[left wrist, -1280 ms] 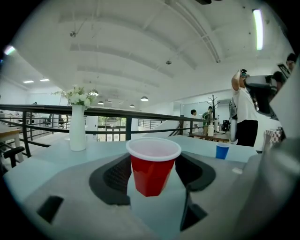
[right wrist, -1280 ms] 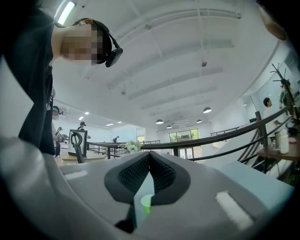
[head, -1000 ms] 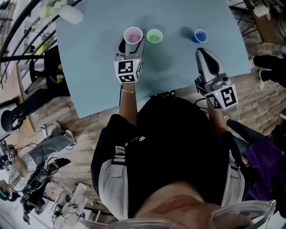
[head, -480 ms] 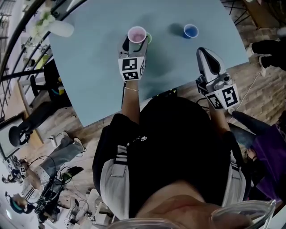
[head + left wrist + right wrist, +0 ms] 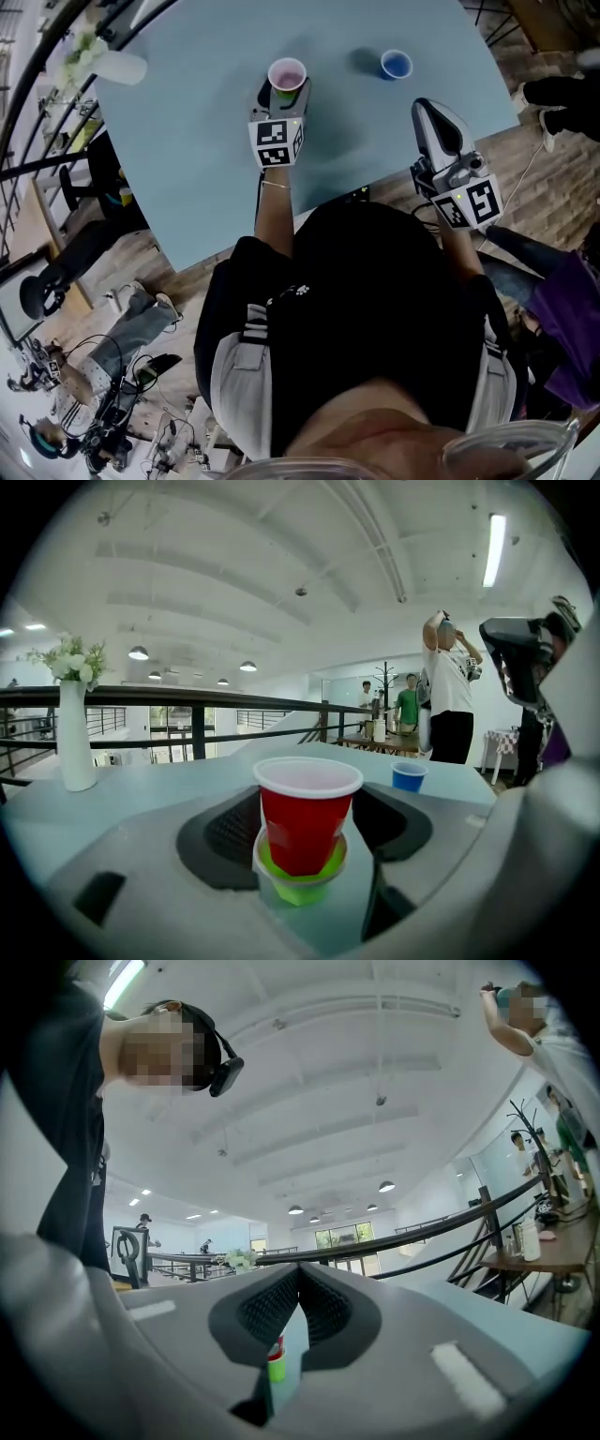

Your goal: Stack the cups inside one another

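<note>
My left gripper is shut on a red cup with a white rim, over the light blue table. In the left gripper view the red cup sits upright between the dark pads, its base inside a green cup on the table. From the head view only a sliver of the green cup shows under it. A small blue cup stands apart, to the back right. My right gripper hovers near the table's front edge, shut and holding nothing.
A white vase with flowers stands at the table's far left. The table's front edge runs just before the person's body. In the left gripper view, a railing and people stand beyond the table.
My left gripper carried the red cup to the right, over the green cup, and lowered it into it. The green cup is now mostly covered. The right gripper has hardly moved.
</note>
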`<state>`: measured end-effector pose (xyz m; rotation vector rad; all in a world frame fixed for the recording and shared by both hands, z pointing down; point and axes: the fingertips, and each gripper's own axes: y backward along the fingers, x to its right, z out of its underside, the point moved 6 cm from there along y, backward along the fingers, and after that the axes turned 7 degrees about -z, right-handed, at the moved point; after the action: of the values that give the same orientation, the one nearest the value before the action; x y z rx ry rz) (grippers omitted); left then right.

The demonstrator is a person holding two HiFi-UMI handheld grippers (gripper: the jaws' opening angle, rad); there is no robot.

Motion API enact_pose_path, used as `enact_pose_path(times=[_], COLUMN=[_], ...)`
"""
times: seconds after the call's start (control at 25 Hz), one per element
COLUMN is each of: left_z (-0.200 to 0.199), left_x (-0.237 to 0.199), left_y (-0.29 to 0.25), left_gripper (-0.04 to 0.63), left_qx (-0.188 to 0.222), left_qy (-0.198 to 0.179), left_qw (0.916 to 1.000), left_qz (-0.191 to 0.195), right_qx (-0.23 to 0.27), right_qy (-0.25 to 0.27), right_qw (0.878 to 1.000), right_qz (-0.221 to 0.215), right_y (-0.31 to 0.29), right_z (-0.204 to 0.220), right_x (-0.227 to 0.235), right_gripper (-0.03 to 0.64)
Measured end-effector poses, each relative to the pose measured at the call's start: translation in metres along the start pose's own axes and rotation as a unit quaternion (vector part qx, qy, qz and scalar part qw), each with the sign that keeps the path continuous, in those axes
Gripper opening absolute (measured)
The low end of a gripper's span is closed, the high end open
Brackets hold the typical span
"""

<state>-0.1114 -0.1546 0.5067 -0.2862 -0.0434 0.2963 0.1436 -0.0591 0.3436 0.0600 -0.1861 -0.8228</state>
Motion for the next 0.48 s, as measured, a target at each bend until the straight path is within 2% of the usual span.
enact_pose_path(times=[0.28,0.48], left_z=[0.017,0.023], left_x=[-0.001,0.000], left_y=[-0.002,0.002], left_gripper=[0.310,0.392], left_qx=[-0.021,-0.030], left_qy=[0.003,0.013], left_qw=[0.9997,0.9994], left_qz=[-0.010,-0.012], right_qx=[-0.006,-0.006], right_qy=[0.000,-0.003], right_qw=[1.000,1.000], right_qz=[0.000,0.002], right_y=[-0.002,-0.002], right_z=[0.002,0.004], right_x=[0.000,0.002], right_gripper=[0.003,0.003])
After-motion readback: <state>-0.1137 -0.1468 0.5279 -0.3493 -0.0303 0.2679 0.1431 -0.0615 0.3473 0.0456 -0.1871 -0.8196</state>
